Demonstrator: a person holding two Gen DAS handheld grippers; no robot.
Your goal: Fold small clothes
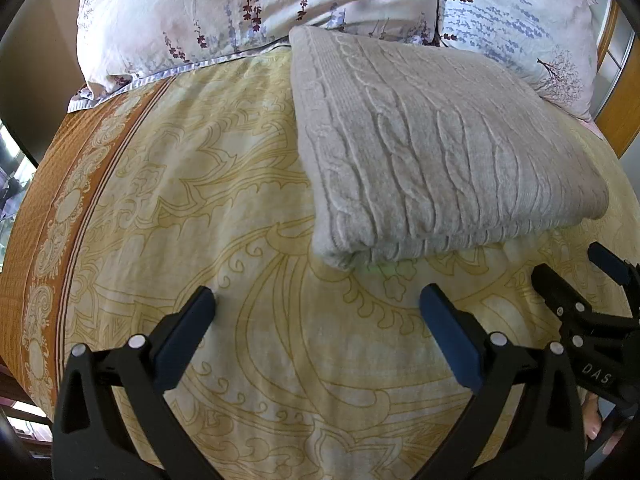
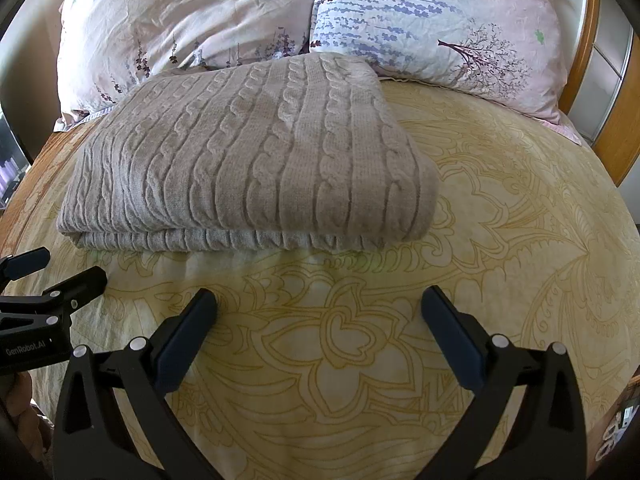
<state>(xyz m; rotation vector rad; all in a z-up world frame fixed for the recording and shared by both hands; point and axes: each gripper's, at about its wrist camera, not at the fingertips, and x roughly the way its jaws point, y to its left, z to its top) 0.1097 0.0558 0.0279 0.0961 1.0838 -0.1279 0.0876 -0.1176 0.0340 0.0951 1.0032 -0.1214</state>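
Left gripper: jaws spread apart, nothing held; bare yellow bedspread seen left and ahead. Folded knit sweater lies ahead-right, near edge just beyond the fingertips. Right gripper: jaws likewise apart; bedspread seen open to its right.

My sweater is soft, bumpy knitted wool, matt grey. The bed sheet is thin smooth cloth. The pillows are crinkly cotton. My tool is matt black plastic with shiny metal pins.
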